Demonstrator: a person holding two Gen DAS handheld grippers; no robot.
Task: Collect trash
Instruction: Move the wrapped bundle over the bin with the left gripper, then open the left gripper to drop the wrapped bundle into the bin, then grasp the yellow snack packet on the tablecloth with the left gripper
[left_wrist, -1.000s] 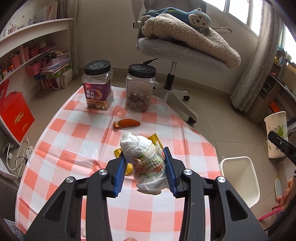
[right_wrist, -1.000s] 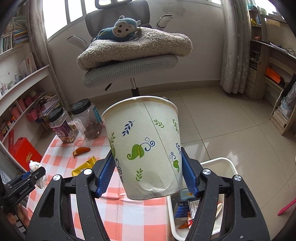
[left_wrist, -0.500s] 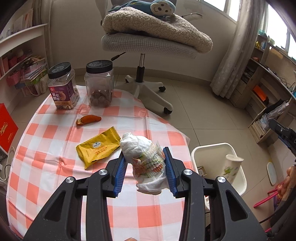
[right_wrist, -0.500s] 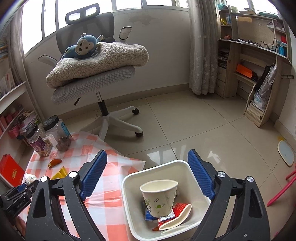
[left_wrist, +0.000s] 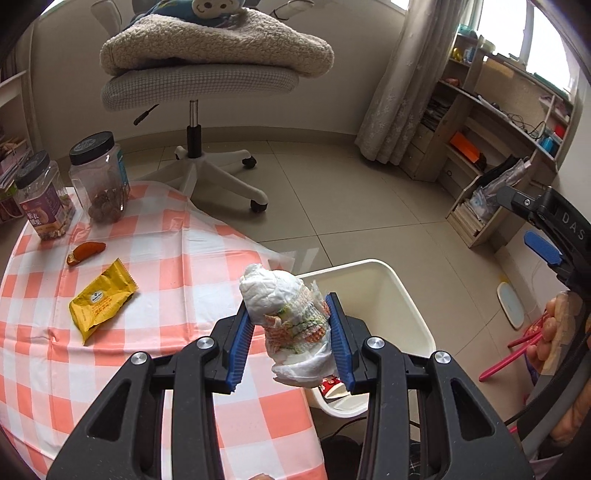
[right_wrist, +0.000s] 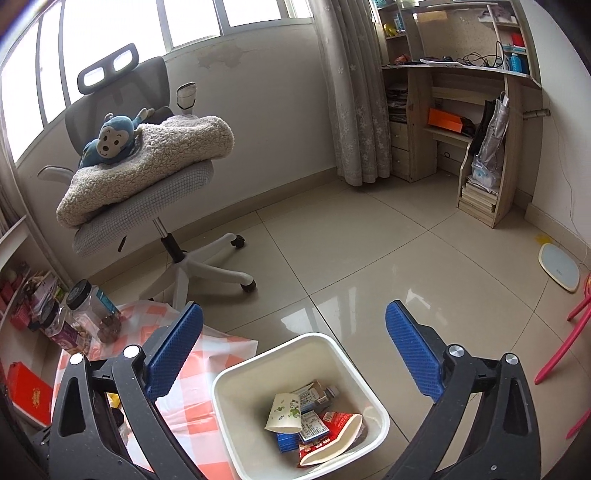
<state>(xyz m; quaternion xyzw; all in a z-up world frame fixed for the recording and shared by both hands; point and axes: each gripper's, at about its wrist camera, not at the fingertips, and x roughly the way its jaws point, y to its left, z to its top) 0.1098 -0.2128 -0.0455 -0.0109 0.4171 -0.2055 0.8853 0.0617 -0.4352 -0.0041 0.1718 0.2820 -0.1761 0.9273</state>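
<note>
My left gripper (left_wrist: 291, 341) is shut on a crumpled white tissue wad (left_wrist: 291, 317) and holds it above the table's right edge, beside the white trash bin (left_wrist: 402, 295). A yellow snack packet (left_wrist: 99, 301) and an orange wrapper (left_wrist: 85, 252) lie on the checked tablecloth (left_wrist: 166, 266). My right gripper (right_wrist: 295, 358) is open and empty, high above the bin (right_wrist: 236, 380). The paper cup (right_wrist: 283, 412) lies on its side in the bin among boxes and wrappers. The right gripper also shows at the right edge of the left wrist view (left_wrist: 546, 236).
Two black-lidded jars (left_wrist: 99, 177) stand at the table's far left. An office chair (left_wrist: 199, 77) with a fleece blanket and a toy monkey stands behind the table. A wooden shelf unit (right_wrist: 461, 122) is on the right. A pink chair leg (right_wrist: 565, 350) is at the right.
The cup has dropped from my right gripper into the bin and tipped onto its side. The right gripper has risen. My left gripper has carried the tissue right, toward the bin.
</note>
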